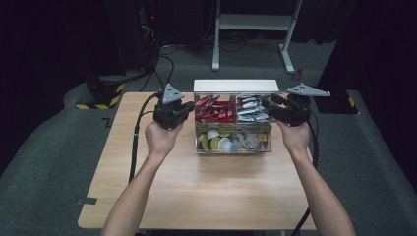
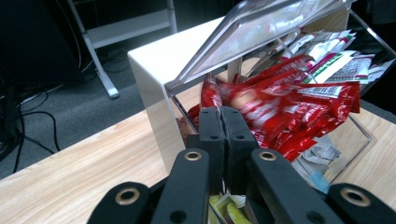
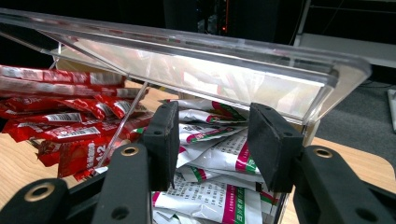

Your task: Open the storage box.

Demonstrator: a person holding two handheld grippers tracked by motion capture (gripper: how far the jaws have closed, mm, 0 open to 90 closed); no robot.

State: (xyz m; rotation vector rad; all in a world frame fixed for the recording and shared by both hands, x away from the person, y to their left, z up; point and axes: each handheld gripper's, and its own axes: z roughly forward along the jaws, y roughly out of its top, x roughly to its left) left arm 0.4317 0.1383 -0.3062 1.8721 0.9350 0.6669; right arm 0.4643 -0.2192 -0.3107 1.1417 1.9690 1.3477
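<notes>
Wooden table holds clear organizer box (lid raised), left gripper clenched on nothing beside red sachets, right gripper released over white sachets.

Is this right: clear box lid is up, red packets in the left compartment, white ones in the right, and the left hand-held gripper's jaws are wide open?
Not quite. The left hand-held gripper has its jaws shut together, as the left gripper view shows. The rest holds.
</notes>
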